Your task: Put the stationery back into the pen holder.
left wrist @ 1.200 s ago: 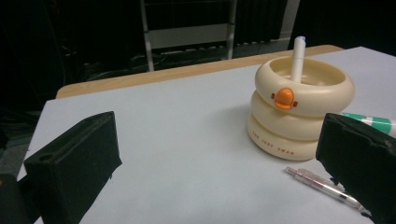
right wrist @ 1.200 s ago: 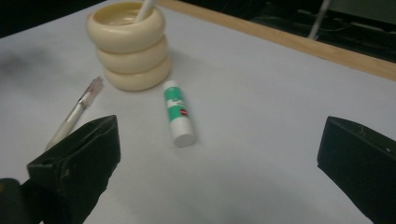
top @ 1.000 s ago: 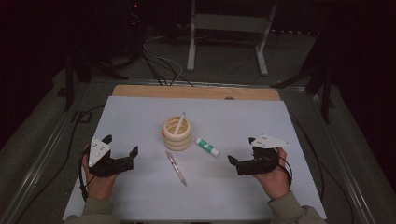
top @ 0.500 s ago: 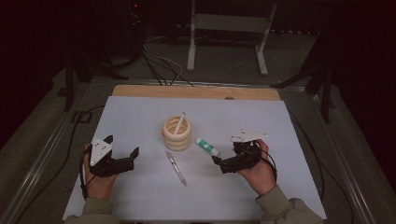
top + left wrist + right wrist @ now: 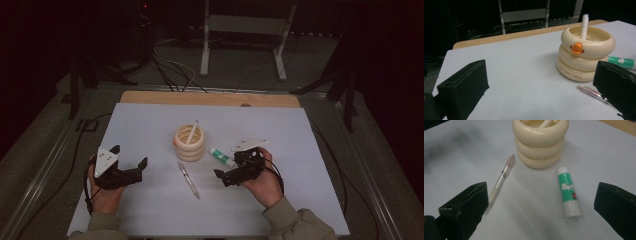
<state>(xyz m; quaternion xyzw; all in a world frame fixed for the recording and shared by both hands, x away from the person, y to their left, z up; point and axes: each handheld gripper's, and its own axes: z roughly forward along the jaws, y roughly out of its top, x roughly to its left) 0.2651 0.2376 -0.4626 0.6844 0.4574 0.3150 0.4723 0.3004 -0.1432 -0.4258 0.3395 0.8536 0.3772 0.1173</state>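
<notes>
Change: over the last second I have brought my right gripper (image 5: 231, 176) in from the right side of the desk (image 5: 320, 150) toward the middle; my left gripper (image 5: 131, 159) has stayed put at the left.
Right fingers: spread wide and empty, one black finger (image 5: 464, 210) at each lower corner of the right gripper view.
Glue stick: the green and white glue stick (image 5: 569, 192) lies flat on the desk between my right fingers, nearer the right-hand one, its white cap end toward me.
Pen: a clear pen (image 5: 500, 181) lies just inside my left-hand finger in the right gripper view, tip pointing away.
Holder: the cream ringed pen holder (image 5: 540, 141) stands beyond both fingers, with a white marker (image 5: 584, 26) leaning inside it.
Left fingers: also wide open, holding nothing; in the left gripper view the holder sits ahead of the right-hand finger (image 5: 616, 87).
Meaning: I judge the right gripper is now lined up to pick one loose item, most likely the glue stick, to drop it in the holder. Nothing is grasped yet.
</notes>
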